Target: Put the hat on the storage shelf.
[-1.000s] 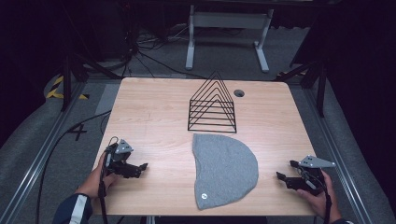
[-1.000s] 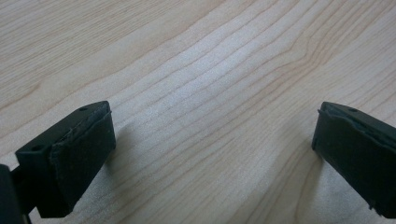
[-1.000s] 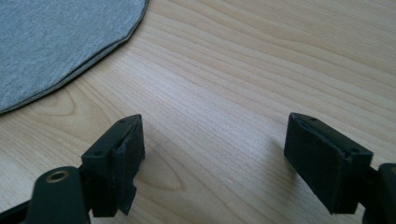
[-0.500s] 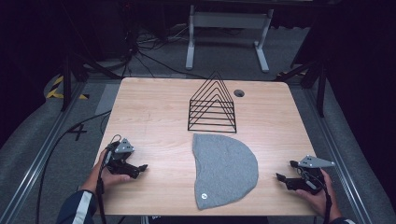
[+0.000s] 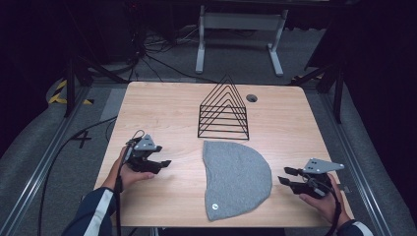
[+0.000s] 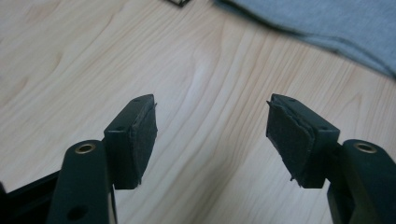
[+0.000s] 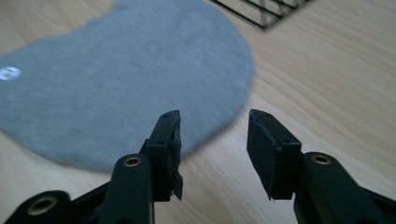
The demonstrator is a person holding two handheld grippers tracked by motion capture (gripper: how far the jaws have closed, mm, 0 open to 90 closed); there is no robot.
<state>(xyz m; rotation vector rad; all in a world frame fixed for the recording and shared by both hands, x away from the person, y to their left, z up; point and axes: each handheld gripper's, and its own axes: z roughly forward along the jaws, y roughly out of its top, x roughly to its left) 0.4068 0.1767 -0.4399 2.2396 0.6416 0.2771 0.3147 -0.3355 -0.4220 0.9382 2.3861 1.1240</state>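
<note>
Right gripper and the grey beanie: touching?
Apart. In the high view, bare table separates the right gripper from the grey beanie; its jaws stand open, empty.

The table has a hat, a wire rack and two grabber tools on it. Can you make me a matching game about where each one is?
Things:
1. grey hat
2. black wire rack
3. left gripper
4. right gripper

Places:
A. near the table's right edge, jaws open
B. flat in the middle, near the front
C. behind the hat, standing up
D. left of the hat, jaws open

Pairs: 1-B, 2-C, 3-D, 4-A
</note>
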